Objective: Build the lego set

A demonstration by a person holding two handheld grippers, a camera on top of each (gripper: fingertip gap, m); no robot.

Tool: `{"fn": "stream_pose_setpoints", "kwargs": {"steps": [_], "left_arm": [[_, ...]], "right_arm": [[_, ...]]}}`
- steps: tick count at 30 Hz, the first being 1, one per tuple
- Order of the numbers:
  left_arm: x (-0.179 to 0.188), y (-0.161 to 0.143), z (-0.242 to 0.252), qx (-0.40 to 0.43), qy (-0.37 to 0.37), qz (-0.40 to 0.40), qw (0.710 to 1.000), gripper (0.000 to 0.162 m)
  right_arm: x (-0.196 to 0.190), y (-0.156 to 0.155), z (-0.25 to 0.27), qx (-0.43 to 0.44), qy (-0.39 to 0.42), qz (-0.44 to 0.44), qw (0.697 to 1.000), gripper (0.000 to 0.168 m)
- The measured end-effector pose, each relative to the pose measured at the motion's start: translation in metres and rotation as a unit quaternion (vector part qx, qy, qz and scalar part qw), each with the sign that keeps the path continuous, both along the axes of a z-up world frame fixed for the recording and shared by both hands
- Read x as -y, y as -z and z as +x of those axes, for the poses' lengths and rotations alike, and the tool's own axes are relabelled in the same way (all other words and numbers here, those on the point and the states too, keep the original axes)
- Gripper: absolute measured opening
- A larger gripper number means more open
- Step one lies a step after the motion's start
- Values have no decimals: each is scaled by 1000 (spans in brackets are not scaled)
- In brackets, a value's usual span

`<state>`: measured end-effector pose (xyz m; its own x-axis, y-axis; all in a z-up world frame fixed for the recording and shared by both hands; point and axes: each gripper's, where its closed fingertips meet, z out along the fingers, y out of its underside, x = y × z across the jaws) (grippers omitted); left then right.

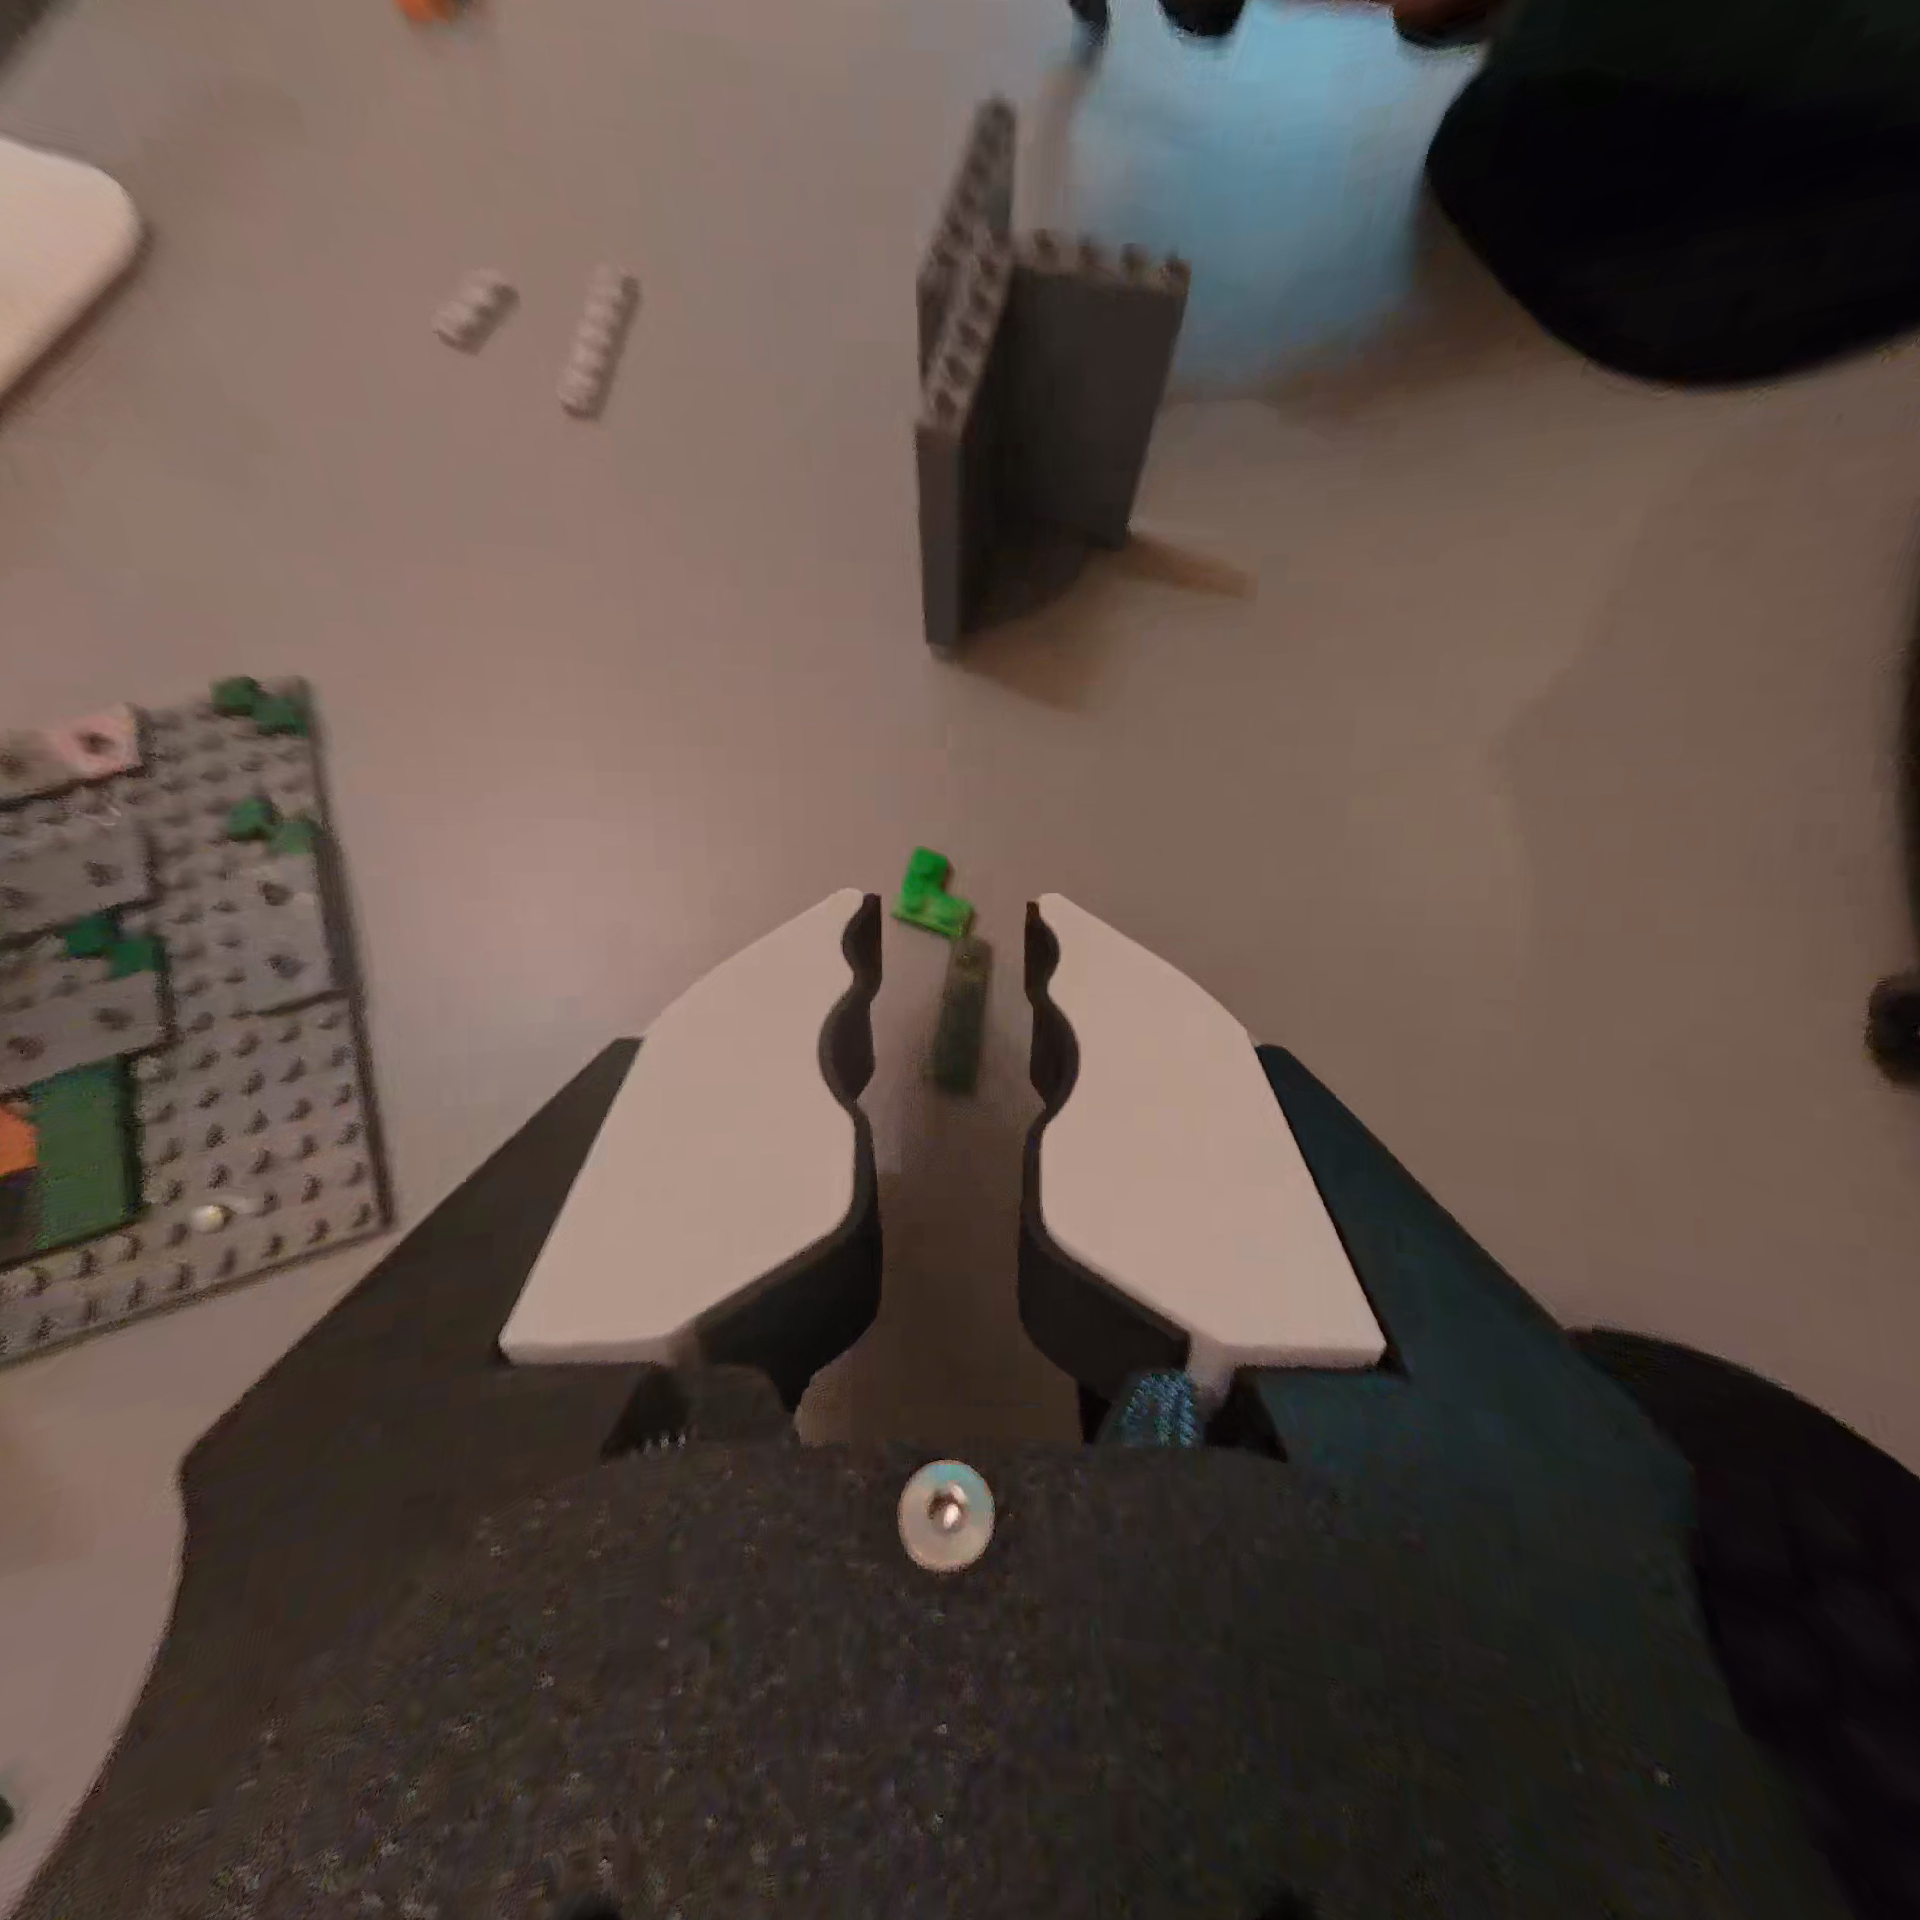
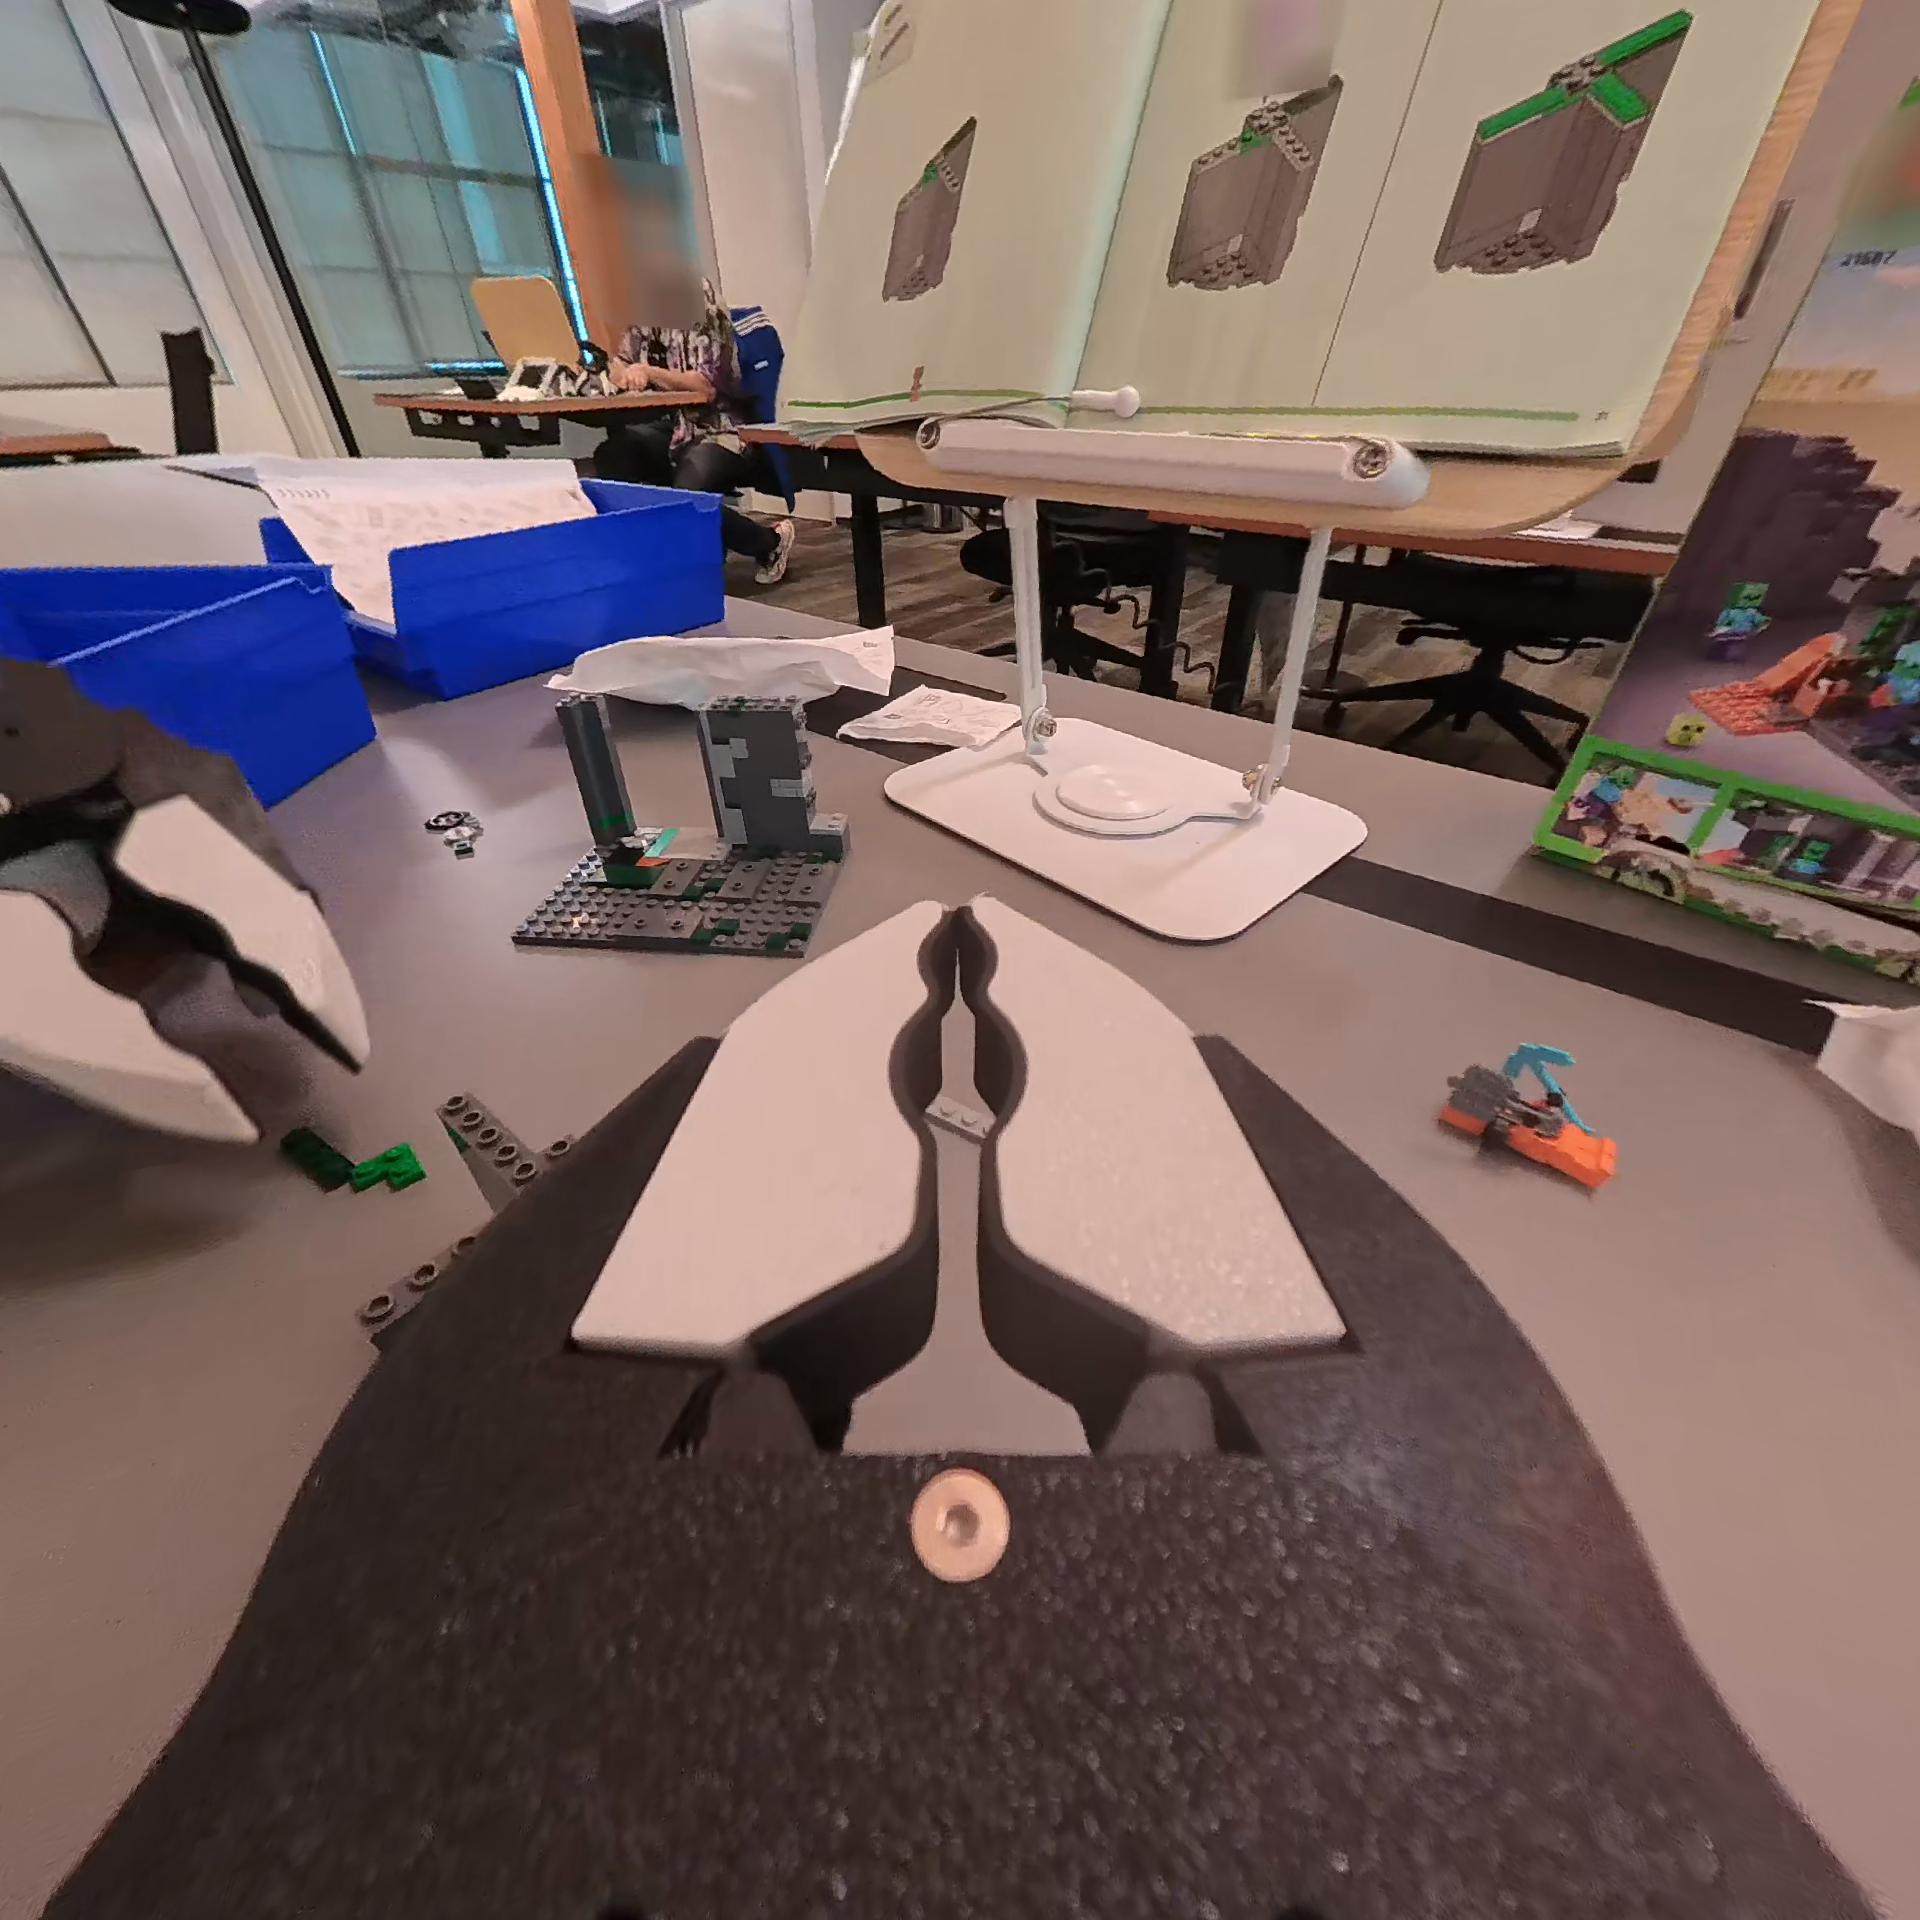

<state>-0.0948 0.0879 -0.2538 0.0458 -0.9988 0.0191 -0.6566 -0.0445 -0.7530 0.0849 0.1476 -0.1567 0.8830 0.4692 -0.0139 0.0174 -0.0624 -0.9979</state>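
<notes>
Bright green piece [image 1: 932, 891] lies on table [image 1: 1455, 831] just past left gripper [image 1: 953, 914], fingers apart, empty; bare table around. Right gripper [image 2: 958, 920] fingers closed, tips touching, frame center. Blue bins [image 2: 540, 582] upper left hold paper sheet [image 2: 416, 530].

From my left wrist view, the grey studded baseplate with green patches [image 1: 208, 997] is cut off by the left edge and motion-blurred; I cannot resolve its small parts. The dark rounded mass [image 1: 1704, 187] at upper right is unidentifiable. In my right wrist view, the dark grey studded plates [image 2: 488, 1153] are partly hidden behind the right gripper's black body. The small dark bits [image 2: 455, 827] beside the build are too small to identify.
</notes>
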Motion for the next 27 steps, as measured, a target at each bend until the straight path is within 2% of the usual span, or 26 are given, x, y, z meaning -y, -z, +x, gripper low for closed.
{"fn": "stream_pose_setpoints", "kwargs": {"steps": [1, 5, 8, 10, 13, 16, 27], "left_arm": [[3, 7, -3, -19, 7, -6, 1000, 28], [1, 23, -11, -69, 4, 7, 998, 16], [-7, 26, -10, -70, -8, 18, 997, 7], [-17, 26, -10, -68, -29, 31, 997, 7], [-26, 25, -9, -60, -47, 43, 996, 9], [-24, 22, -6, -48, -45, 40, 997, 19], [-28, 3, 0, 2, -61, 56, 997, 23]], "right_arm": [[0, -1, 2, -4, 2, -1, 1000, 0], [-2, -1, 8, -18, 7, -7, 1000, 0], [-2, 0, 8, -25, 6, -14, 1000, 0], [-2, 1, 8, -25, 4, -17, 1000, 0], [-2, 2, 6, -24, 0, -21, 999, 0], [-2, 3, 6, -24, -2, -24, 999, 0], [-2, 8, 3, -20, -8, -36, 999, 0]]}}
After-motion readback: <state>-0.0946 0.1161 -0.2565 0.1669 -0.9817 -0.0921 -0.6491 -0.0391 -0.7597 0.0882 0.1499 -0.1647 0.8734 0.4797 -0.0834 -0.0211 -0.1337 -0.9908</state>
